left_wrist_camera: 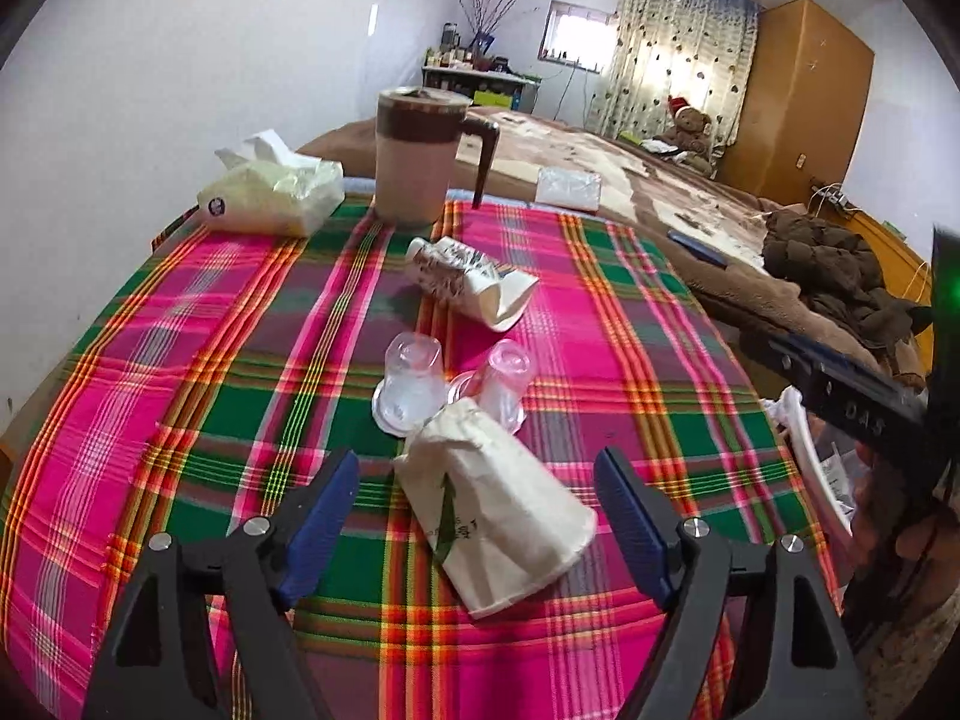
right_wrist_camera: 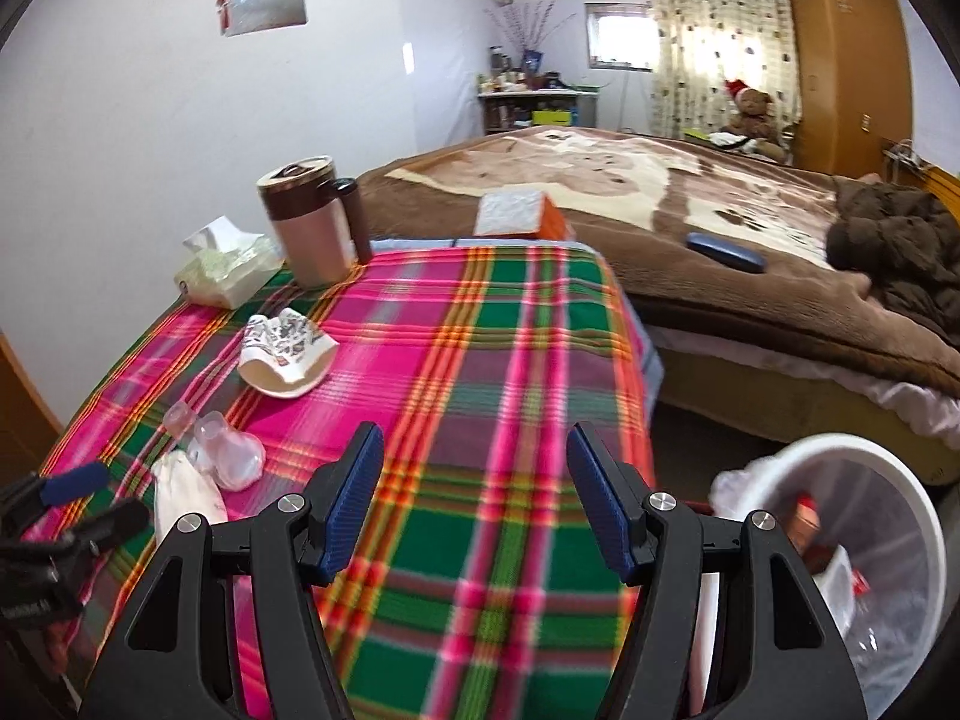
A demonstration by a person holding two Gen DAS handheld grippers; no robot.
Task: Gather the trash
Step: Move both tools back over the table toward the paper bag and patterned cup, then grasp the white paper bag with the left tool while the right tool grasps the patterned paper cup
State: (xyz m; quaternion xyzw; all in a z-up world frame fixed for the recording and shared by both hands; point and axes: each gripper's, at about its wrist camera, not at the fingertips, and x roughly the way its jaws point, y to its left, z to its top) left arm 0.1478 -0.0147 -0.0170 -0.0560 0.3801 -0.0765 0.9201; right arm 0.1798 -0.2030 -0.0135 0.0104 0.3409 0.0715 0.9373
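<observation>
Lying on its side on the plaid tablecloth (left_wrist_camera: 180, 360), a white paper cup (left_wrist_camera: 498, 516) sits between the spread jaws of the left gripper (left_wrist_camera: 477, 516), untouched by either pad. Just beyond that cup stand two upturned clear plastic cups (left_wrist_camera: 414, 384), and farther beyond it a crumpled printed cup (left_wrist_camera: 468, 282).

From the right wrist, the right gripper (right_wrist_camera: 474, 504) hangs released over bare cloth, right of the white cup; a white trash bin (right_wrist_camera: 840, 546) sits farther right, off the table.
</observation>
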